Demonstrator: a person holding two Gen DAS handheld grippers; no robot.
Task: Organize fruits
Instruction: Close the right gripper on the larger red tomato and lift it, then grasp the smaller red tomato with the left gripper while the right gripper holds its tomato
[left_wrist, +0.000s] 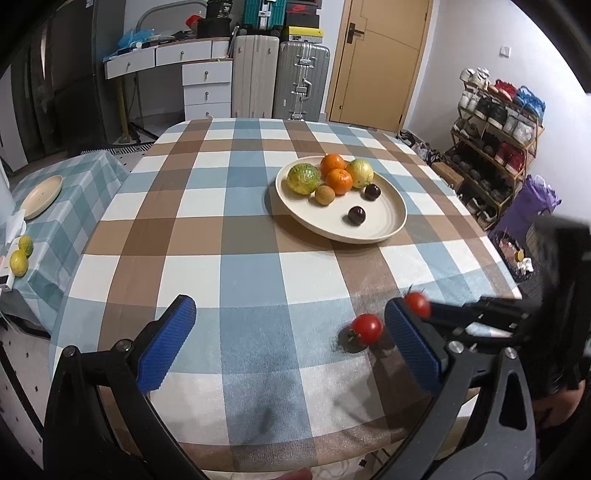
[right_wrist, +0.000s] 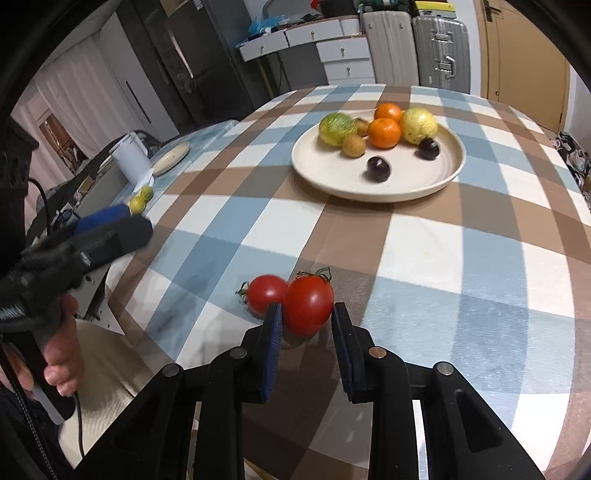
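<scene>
A cream plate (left_wrist: 384, 221) (right_wrist: 321, 166) on the checked table holds two oranges (left_wrist: 339, 181), two yellow-green fruits (left_wrist: 303, 178), a small brown fruit (left_wrist: 325, 194) and two dark plums (left_wrist: 357, 215). Two red tomatoes sit near the table's front edge. My right gripper (right_wrist: 307, 314) is shut on the nearer tomato (right_wrist: 308, 304) (left_wrist: 417, 303). The second tomato (right_wrist: 265, 293) (left_wrist: 366, 328) lies on the cloth just left of it. My left gripper (left_wrist: 291, 325) is open and empty above the table's front, left of the tomatoes.
A lower side table at the left carries an empty plate (left_wrist: 41, 196), two yellow-green fruits (left_wrist: 22, 255) and a white kettle (right_wrist: 130, 157). Suitcases, drawers and a door stand beyond the table. A shoe rack (left_wrist: 495, 147) is at the right.
</scene>
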